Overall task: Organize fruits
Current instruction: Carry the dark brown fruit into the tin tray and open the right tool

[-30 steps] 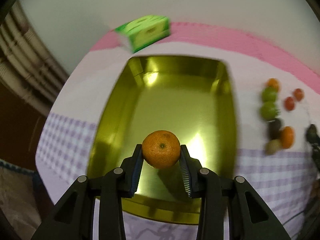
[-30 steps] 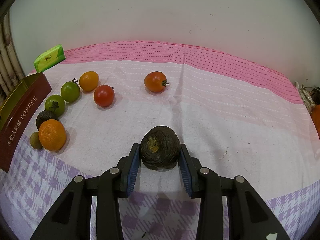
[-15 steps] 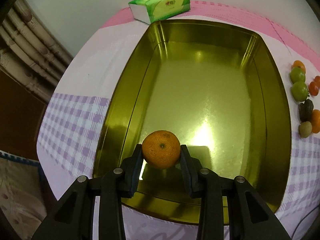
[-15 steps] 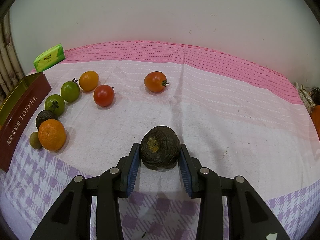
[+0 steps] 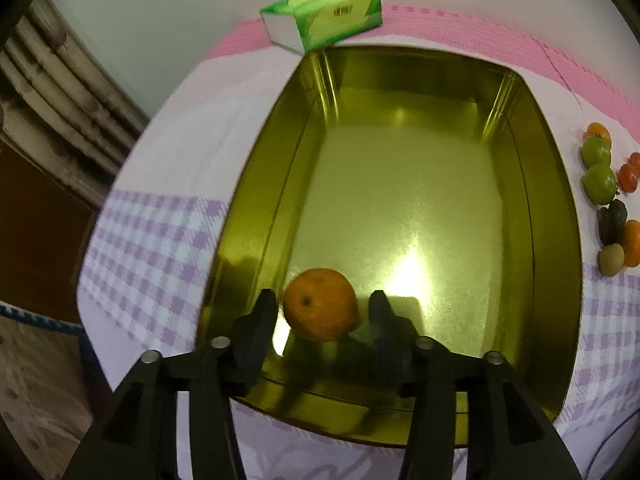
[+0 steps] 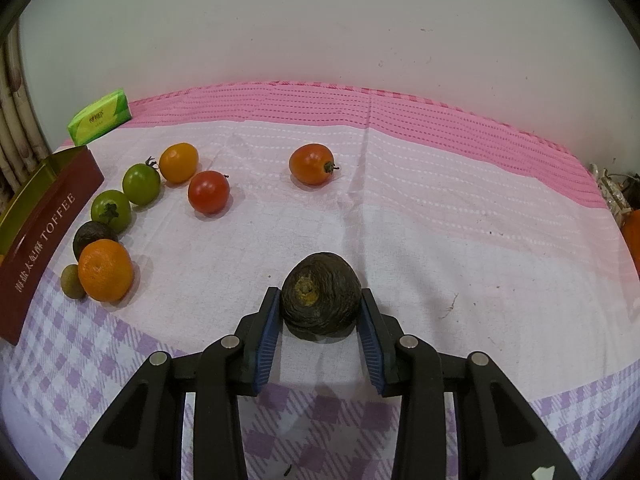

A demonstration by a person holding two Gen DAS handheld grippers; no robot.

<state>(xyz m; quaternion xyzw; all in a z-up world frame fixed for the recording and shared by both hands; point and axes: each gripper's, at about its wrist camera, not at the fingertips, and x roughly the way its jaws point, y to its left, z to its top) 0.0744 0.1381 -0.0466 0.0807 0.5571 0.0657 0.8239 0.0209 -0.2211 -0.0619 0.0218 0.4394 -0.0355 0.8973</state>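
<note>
In the left wrist view my left gripper is open over the near end of a gold tin tray. An orange mandarin lies between the jaws, free of both pads, low in the tray. In the right wrist view my right gripper is shut on a dark wrinkled avocado, just above the cloth. Several loose fruits lie to the left: a mandarin, a second dark avocado, green tomatoes, a red tomato.
A green tissue pack lies behind the tray and shows in the right wrist view. The tray's red side reads TOFFEE. An orange-red tomato sits alone mid-table. A small kiwi-like fruit lies by the mandarin.
My left gripper opened and released the mandarin, which now sits apart from the pads in the tray. The right gripper and its avocado have not moved.
</note>
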